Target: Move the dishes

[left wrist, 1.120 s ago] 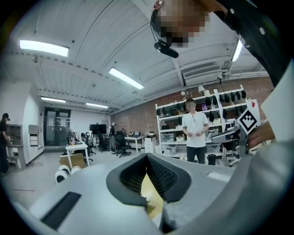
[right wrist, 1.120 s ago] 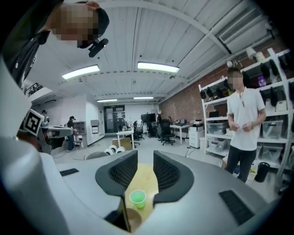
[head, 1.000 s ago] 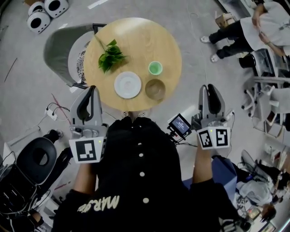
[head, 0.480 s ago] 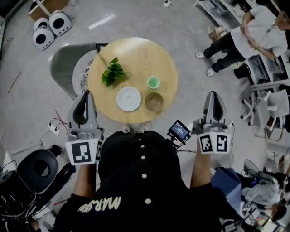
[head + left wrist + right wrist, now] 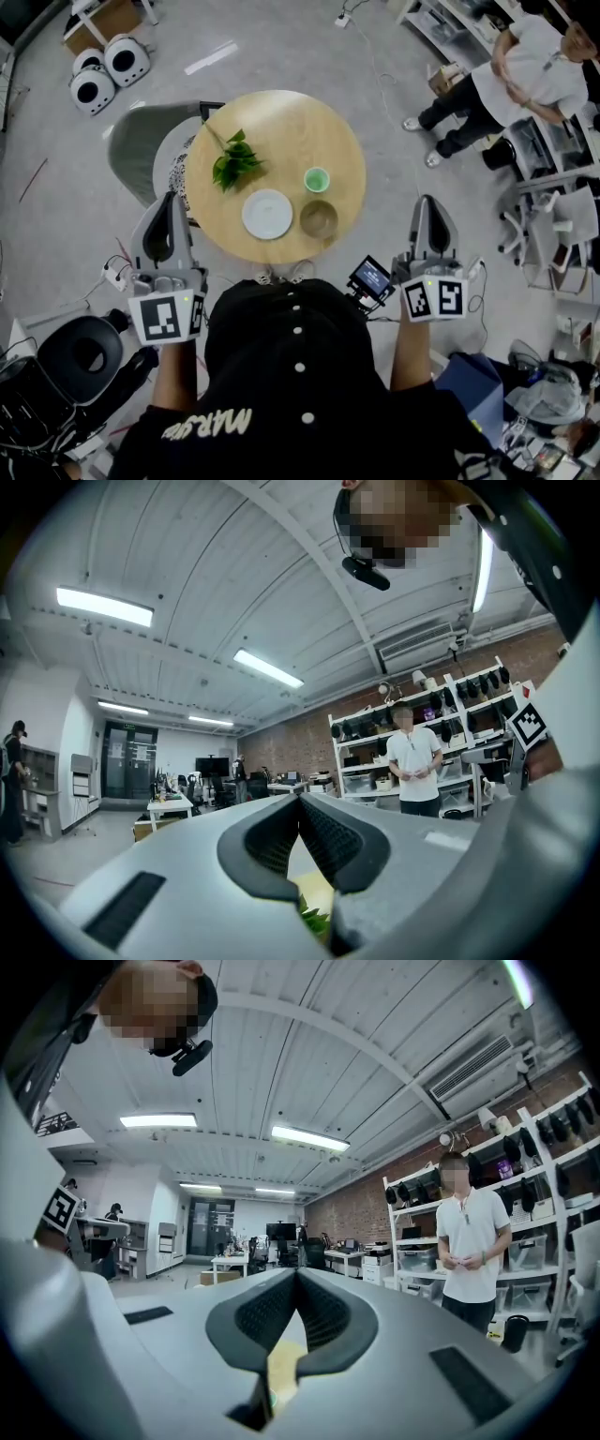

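Open-plan robotics lab and workshop: a bare brick wall (image 5: pixel 349 1215) runs along the centre right of the right gripper view, lined with white metal shelving (image 5: pixel 417 1211) stacked with bins and equipment, where a person in a white shirt (image 5: pixel 466 1251) stands. Desks with monitors (image 5: pixel 281 1235) fill the centre background beneath strip lights (image 5: pixel 309 1138) on a ribbed white ceiling (image 5: pixel 281 1044). The head view shows a grey concrete floor (image 5: pixel 56 169).

Your near surface (image 5: pixel 291 127) edge crowded: white plate (image 5: pixel 267 214), brown bowl (image 5: pixel 319 218), green cup (image 5: pixel 317 179), leafy sprig (image 5: pixel 234 164) left. Far half bare. Left side blocked by grey chair (image 5: pixel 131 148); right side open.
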{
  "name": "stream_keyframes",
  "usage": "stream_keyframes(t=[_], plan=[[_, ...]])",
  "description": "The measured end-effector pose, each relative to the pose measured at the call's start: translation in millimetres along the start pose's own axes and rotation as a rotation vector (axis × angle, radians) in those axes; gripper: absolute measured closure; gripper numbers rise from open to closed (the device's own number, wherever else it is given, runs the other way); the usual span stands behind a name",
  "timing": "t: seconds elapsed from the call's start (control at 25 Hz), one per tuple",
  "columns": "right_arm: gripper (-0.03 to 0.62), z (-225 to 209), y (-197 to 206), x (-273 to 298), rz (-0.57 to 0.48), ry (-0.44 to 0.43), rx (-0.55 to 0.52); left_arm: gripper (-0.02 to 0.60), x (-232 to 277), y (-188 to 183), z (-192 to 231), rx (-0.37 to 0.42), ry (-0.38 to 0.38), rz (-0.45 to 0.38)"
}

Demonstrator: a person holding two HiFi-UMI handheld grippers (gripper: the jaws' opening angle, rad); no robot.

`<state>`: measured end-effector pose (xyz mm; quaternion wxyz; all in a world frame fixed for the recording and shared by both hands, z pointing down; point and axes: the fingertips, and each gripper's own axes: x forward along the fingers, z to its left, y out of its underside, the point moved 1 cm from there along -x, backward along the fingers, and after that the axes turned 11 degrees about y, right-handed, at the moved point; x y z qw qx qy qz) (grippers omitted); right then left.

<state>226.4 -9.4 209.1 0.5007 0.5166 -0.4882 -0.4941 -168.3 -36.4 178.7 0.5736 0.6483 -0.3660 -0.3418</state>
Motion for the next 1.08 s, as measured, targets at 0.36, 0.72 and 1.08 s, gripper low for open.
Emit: stream_keyframes(t=[0.36, 0.72, 1.08], plan=[[0.599, 14, -3, 4, -0.002, -0.019, -0.034, 0.580, -1, -4, -3, 0.025, 0.009, -0.001], [0.599, 23, -4, 15, 0.002, -0.028, -0.040, 0.580, 1, -6, 3, 0.032, 0.008, -0.003], [0.599, 28, -3, 13, -0.002, -0.035, -0.044, 0.580, -5, -5, 2, 0.057, 0.016, -0.001]])
